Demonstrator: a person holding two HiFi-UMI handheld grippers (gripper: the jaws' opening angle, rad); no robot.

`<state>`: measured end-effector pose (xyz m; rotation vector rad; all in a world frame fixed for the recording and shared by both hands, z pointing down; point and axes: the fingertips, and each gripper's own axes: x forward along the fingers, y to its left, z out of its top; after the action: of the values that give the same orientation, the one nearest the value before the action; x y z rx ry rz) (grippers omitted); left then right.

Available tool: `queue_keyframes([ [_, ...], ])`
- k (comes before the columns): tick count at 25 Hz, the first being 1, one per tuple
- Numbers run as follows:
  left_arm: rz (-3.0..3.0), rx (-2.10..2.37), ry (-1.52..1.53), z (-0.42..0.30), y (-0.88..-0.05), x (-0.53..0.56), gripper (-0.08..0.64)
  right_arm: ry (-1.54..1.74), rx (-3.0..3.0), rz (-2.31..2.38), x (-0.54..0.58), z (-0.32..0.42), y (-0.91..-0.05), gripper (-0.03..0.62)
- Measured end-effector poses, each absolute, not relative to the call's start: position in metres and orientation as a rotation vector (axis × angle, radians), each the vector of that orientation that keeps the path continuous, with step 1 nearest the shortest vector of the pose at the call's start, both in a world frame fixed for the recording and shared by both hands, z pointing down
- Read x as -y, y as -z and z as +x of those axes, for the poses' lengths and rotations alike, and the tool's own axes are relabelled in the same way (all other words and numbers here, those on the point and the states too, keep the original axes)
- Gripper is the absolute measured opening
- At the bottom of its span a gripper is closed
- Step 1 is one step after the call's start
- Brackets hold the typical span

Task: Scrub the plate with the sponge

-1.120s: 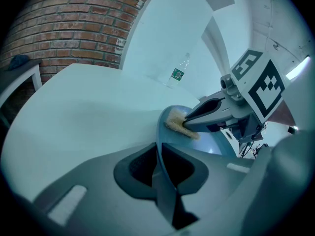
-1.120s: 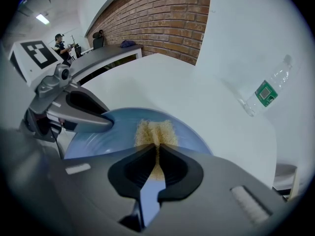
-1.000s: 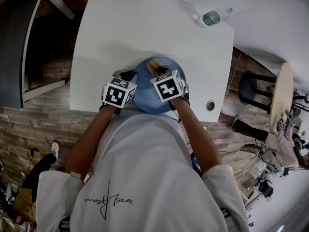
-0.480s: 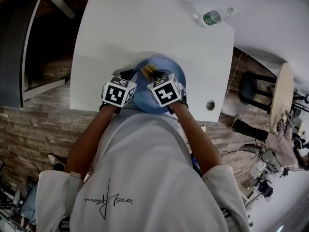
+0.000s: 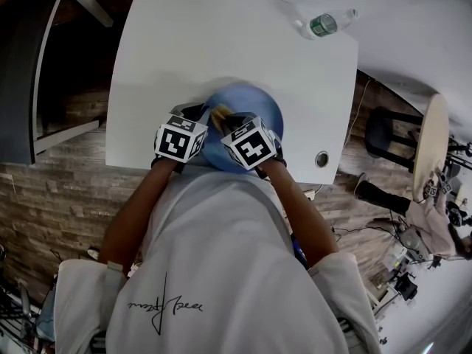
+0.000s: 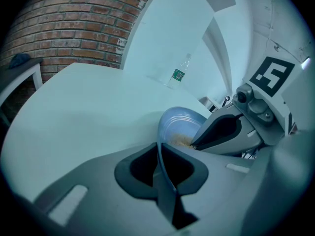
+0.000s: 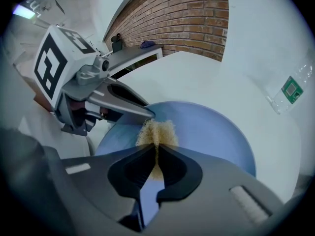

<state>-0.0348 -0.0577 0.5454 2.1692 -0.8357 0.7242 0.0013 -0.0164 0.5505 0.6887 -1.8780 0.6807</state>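
Blue plate sits on the white surface close to the edge nearest the person, between the two marker cubes. A yellow sponge lies against the plate's face, toward its left side in the head view.

In the right gripper view, the right hand-held gripper has its jaws pressed together on the sponge. A fuzzy tuft sticks out past the tips and touches the plate.

In the left gripper view, the left hand-held gripper is nearly closed, and its jaws pinch the thin rim of the plate, which runs edge-on between them. Just beyond, the tip of the other gripper meets the sponge on the plate.

In the head view, the left hand-held gripper holds the plate's left edge. The right hand-held gripper points steeply down onto it.

A clear plastic bottle with a green label lies on its side at the far right corner of the surface, well apart from the plate. The rest of the surface is bare white.

A brick wall stands behind it, and wood-look planks cover the floor. A dark stool stands to the right of the surface.
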Motion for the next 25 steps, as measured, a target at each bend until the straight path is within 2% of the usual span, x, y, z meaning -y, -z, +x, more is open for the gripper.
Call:
queue_keyframes([
  [25,2.172,0.846,-0.727,-0.034,-0.546,0.060,0.043,-0.711,1.929,0.437,-0.029,-0.016,-0.553,0.026],
])
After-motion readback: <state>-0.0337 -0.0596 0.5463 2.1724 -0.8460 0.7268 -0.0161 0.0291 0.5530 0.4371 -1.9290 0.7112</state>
